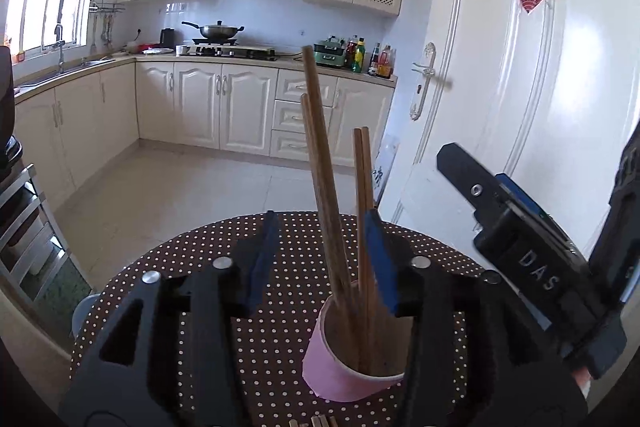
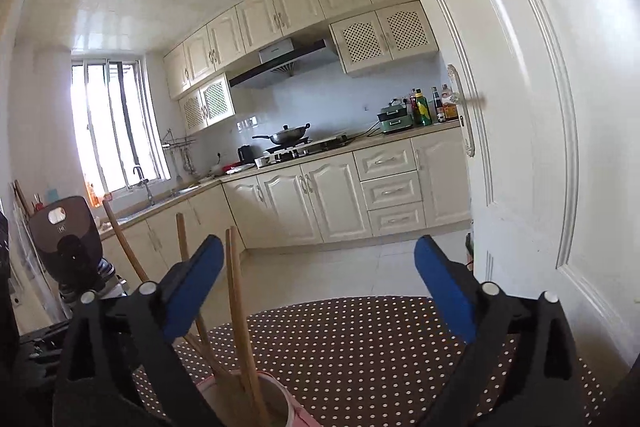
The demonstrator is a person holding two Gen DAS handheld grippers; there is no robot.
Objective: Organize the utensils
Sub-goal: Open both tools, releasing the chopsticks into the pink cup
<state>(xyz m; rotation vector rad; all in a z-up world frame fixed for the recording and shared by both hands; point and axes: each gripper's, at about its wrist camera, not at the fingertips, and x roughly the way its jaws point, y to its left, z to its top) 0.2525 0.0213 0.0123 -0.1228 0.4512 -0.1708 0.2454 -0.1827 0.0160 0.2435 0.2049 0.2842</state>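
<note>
Nearest the lens in the left wrist view, the left gripper [image 1: 320,259] is hanging over a pink paper cup [image 1: 340,367]; its two blue-padded fingers [image 1: 262,259] are standing partly apart, one on each side of the cup, and pressing on nothing. The cup is sitting upright on a round table [image 1: 200,307] covered in a brown cloth with white dots; four wooden chopsticks [image 1: 324,163] are leaning in it, two long ones reaching high to the left and two shorter ones side by side to the right, the right-hand pair just beside the right pad, though whether they are touching it is hard to tell. A few more wooden ends are showing at the bottom edge, too cropped to count.

The right gripper [image 1: 516,227] is entering that view from the right, tilted, near the cup but apart from it. In its own view the right gripper [image 2: 320,287] is pointing nearly level across the table, its fingers [image 2: 444,287] spread wide and empty; the cup [image 2: 280,403] is lying low at its left, with chopsticks [image 2: 240,307] rising past the left finger.

One wok [image 1: 218,31] is resting on the stove beyond; one white door [image 1: 520,87] is standing to the right.
</note>
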